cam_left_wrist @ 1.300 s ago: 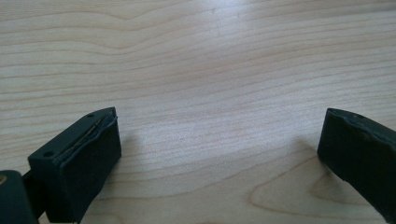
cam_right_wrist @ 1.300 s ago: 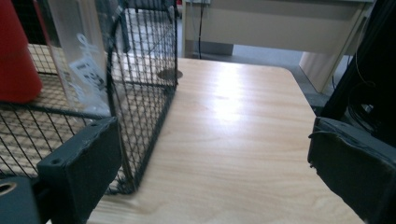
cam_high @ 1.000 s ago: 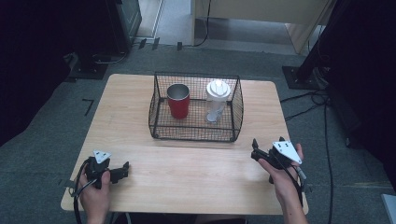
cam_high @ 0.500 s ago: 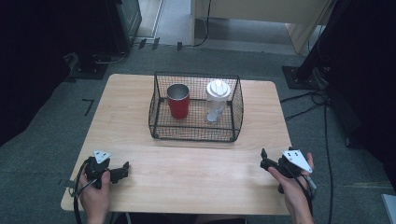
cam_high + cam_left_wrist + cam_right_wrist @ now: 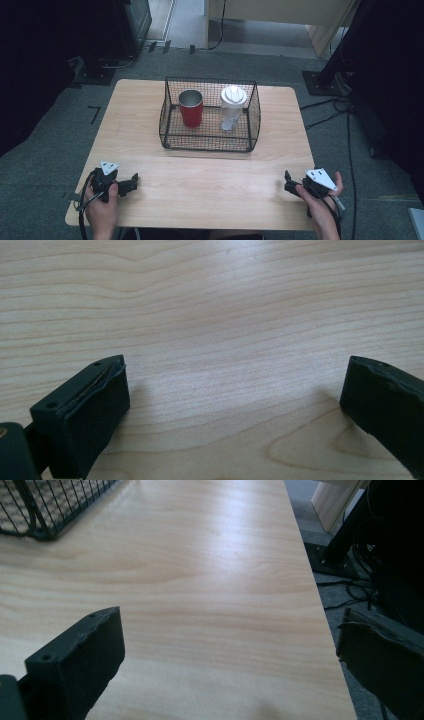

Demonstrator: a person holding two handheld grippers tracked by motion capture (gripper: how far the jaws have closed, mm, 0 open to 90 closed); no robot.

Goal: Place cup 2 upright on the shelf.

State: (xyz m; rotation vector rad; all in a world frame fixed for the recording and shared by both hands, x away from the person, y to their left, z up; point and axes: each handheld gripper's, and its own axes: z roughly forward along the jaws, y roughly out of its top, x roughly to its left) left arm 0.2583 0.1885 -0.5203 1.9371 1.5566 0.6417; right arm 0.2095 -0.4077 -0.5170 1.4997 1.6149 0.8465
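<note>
A black wire basket [image 5: 252,131] stands at the middle of the wooden table [image 5: 210,175]. Inside it a red cup [image 5: 191,109] stands upright at the left, and a clear bottle with a white lid [image 5: 232,107] at the right. My left gripper [image 5: 131,183] rests low over the table's near left corner, open, with bare wood between its jaws [image 5: 235,400]. My right gripper [image 5: 288,182] is near the front right corner. It is open with nothing between its jaws [image 5: 230,655], which have just been opening. A corner of the basket [image 5: 45,505] lies far ahead of it on the left.
The table's right edge [image 5: 320,610] runs close beside the right gripper. Past that edge, cables [image 5: 330,107] and a dark stand base [image 5: 320,80] lie on the grey floor. Bare wood stretches between the two grippers in front of the basket.
The right hand has moved back toward the near edge of the table and lower, and its jaws have spread wider. The left hand has stayed where it was.
</note>
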